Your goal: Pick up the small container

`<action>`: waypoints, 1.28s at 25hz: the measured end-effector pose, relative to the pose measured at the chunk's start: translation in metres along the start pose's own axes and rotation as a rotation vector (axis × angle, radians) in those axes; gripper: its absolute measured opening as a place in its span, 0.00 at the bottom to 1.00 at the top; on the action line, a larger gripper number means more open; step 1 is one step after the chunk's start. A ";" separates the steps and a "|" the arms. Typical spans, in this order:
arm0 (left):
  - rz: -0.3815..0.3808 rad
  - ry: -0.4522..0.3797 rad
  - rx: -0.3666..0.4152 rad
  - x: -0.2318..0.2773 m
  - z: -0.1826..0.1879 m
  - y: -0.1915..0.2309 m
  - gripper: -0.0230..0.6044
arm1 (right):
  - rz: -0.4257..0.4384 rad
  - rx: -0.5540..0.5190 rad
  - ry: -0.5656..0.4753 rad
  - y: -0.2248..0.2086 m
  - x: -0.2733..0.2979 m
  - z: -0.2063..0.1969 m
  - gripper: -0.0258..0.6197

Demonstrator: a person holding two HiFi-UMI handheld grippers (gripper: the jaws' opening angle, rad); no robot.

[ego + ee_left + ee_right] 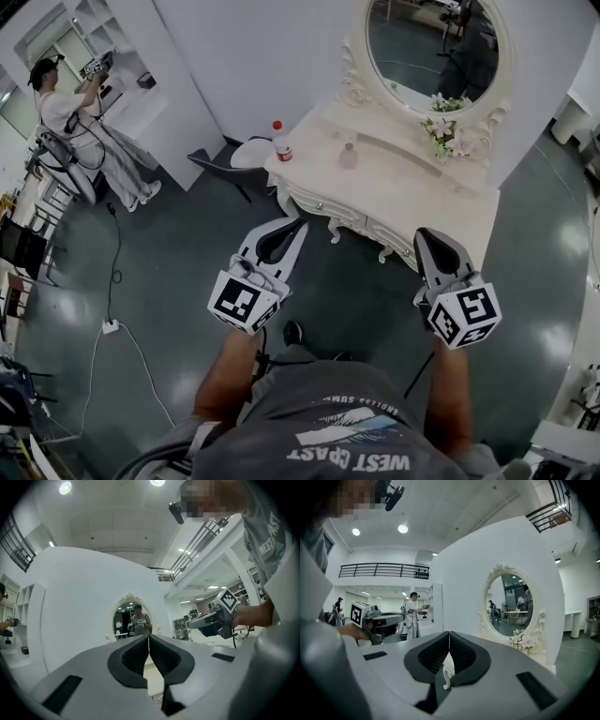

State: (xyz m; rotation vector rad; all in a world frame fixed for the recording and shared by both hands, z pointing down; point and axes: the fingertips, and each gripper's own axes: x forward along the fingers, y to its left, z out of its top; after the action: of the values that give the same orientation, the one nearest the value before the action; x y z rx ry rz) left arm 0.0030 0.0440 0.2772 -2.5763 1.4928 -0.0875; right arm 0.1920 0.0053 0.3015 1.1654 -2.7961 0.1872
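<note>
Head view: at the far left another person stands by white shelving, and a white power strip lies on the dark floor. Further right, a dark chair sits just beside the left end of a white carved surface. A bottle with a red cap stands upright on that left corner. The small container, pale and clear, stands to the bottle's right, near the back of the surface and apart from the bottle. An oval mirror rises behind it, with a bunch of flowers at the mirror's foot on the right.

The left gripper is held in the air in front of the surface, well short of the small container, pointing toward the left corner. In the left gripper view its jaws are pressed together with nothing between them, aimed toward the mirror.

The right gripper hovers over the front edge of the surface, to the right of the container and apart from it. In the right gripper view its jaws also meet tip to tip and hold nothing; the mirror and flowers lie ahead on the right.
</note>
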 end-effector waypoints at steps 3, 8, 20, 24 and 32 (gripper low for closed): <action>-0.026 -0.003 -0.014 0.015 -0.008 0.003 0.07 | -0.028 0.001 0.001 -0.008 0.000 -0.002 0.08; -0.094 -0.032 -0.047 0.046 -0.013 0.014 0.07 | -0.132 0.006 0.028 -0.031 -0.005 -0.003 0.08; -0.216 -0.043 -0.094 0.116 -0.040 0.075 0.07 | -0.288 0.014 0.066 -0.059 0.039 0.004 0.08; -0.242 -0.041 -0.094 0.134 -0.049 0.097 0.07 | -0.322 0.019 0.062 -0.064 0.058 0.006 0.08; -0.292 -0.039 -0.106 0.159 -0.066 0.138 0.07 | -0.396 0.029 0.076 -0.065 0.089 0.004 0.08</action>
State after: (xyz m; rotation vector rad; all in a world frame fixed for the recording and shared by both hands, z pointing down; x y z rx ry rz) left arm -0.0441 -0.1685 0.3139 -2.8457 1.1280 0.0077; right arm 0.1759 -0.1026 0.3148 1.6473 -2.4418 0.2303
